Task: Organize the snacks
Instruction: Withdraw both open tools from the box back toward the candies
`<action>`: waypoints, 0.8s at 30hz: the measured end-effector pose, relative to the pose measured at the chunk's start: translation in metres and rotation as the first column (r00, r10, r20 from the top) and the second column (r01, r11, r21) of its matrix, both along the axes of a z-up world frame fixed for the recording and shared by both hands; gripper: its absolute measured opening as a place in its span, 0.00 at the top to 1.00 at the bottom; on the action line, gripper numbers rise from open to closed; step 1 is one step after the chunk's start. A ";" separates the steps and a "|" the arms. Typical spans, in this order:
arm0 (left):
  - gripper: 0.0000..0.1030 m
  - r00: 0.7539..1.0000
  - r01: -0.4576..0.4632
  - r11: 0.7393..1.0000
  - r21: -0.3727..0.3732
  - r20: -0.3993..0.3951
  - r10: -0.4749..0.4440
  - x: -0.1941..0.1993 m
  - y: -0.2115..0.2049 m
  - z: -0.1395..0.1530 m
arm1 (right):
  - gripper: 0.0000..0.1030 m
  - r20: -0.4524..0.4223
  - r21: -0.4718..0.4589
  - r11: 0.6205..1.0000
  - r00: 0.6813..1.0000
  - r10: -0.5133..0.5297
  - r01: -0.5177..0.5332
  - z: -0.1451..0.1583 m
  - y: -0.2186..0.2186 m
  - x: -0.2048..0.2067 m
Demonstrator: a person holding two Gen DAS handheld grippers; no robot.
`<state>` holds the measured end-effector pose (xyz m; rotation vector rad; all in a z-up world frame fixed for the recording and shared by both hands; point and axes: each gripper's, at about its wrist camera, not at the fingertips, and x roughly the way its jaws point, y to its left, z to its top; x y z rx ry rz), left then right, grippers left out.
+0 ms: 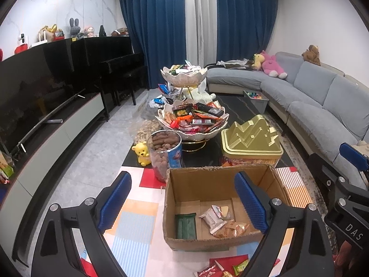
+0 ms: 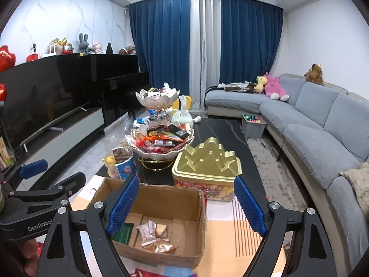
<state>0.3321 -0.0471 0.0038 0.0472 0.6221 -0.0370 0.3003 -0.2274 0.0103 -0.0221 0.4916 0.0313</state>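
Both grippers hang over the cardboard box [image 1: 214, 207], the landmark on a colourful patterned mat [image 1: 136, 226]. The left gripper [image 1: 184, 204] is spread wide with nothing between its blue pads; the right gripper [image 2: 184, 204] is just as wide and just as empty. Inside the box lie a green packet [image 1: 185, 226] and a few crinkled snack wrappers [image 1: 219, 221]. Just beyond the box stand a clear nut jar [image 1: 165, 154] and a gold mountain-lidded tin [image 1: 251, 138], with the tiered snack stand [image 1: 191, 120] behind them on the black coffee table [image 2: 219, 131]. More packets [image 1: 221, 269] lie in front of the box. A grey sofa [image 2: 322, 124] curves to its right; blue curtains [image 2: 161, 50] hang far behind.
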 end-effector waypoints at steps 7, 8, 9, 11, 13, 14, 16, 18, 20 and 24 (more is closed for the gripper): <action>0.11 1.000 0.011 1.000 -0.004 0.000 -0.011 -0.013 -0.004 0.002 | 0.18 0.004 0.014 1.000 1.000 -0.004 0.004 0.002 -0.006 -0.012; 0.11 1.000 0.013 1.000 -0.003 0.001 -0.013 -0.015 -0.005 0.003 | 0.18 0.004 0.017 1.000 1.000 -0.005 0.005 0.001 -0.007 -0.014; 0.11 1.000 0.017 1.000 -0.001 0.003 -0.017 -0.017 -0.005 0.003 | 0.18 0.004 0.019 1.000 1.000 -0.006 0.006 0.001 -0.007 -0.016; 0.11 1.000 0.020 1.000 0.009 0.007 -0.020 -0.021 -0.006 0.002 | 0.18 0.004 0.022 1.000 1.000 -0.006 0.006 0.000 -0.009 -0.020; 0.11 1.000 0.022 1.000 0.019 0.011 -0.022 -0.026 -0.007 0.002 | 0.18 0.003 0.024 1.000 1.000 -0.007 0.007 -0.002 -0.010 -0.023; 0.11 1.000 0.023 1.000 0.021 0.011 -0.023 -0.028 -0.007 0.001 | 0.18 0.002 0.024 1.000 1.000 -0.007 0.007 -0.002 -0.010 -0.025; 0.11 1.000 0.025 0.999 0.024 0.010 -0.025 -0.031 -0.008 0.000 | 0.18 0.000 0.025 1.000 1.000 -0.005 0.005 -0.004 -0.011 -0.028; 0.11 1.000 0.026 0.999 0.027 0.009 -0.026 -0.034 -0.007 -0.002 | 0.18 -0.001 0.025 1.000 1.000 -0.006 0.006 -0.005 -0.011 -0.030; 0.11 1.000 0.028 0.999 0.028 0.008 -0.028 -0.037 -0.006 -0.004 | 0.18 -0.003 0.026 1.000 1.000 -0.005 0.005 -0.006 -0.011 -0.031; 0.11 1.000 0.028 0.999 0.036 0.009 -0.028 -0.044 -0.005 -0.009 | 0.18 -0.005 0.021 1.000 1.000 -0.004 0.004 -0.010 -0.011 -0.038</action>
